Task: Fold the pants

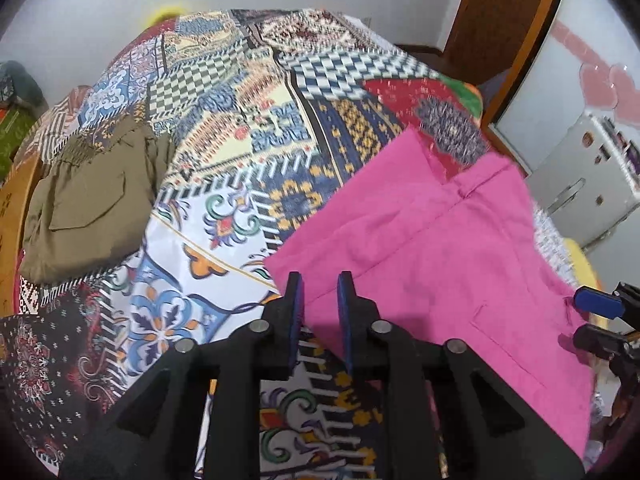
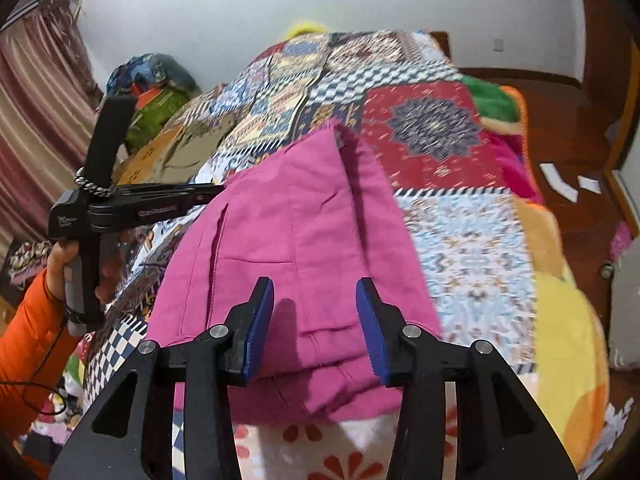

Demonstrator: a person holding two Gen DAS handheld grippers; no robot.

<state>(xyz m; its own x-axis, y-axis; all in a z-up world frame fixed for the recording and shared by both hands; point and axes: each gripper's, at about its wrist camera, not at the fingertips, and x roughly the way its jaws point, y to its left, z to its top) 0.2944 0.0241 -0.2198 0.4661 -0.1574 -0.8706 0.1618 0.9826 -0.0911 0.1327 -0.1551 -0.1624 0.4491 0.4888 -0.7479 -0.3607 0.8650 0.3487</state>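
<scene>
On the patterned bedspread (image 2: 472, 240) — pink pants (image 2: 304, 240), part-folded; left gripper (image 1: 320, 292) and right gripper (image 2: 316, 300) part-open, empty — next, likely a fresh grip on the edges.

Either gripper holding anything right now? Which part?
Nothing held. Left gripper and right gripper hover with jaws open over the pink pants; no fabric pinched.

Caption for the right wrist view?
Right claw open above folded pink pants on a patchwork bedspread, left claw alongside.

A home bedroom: patchwork bedspread (image 2: 432, 128), curtain (image 2: 36, 100), fridge (image 1: 580, 184).
</scene>
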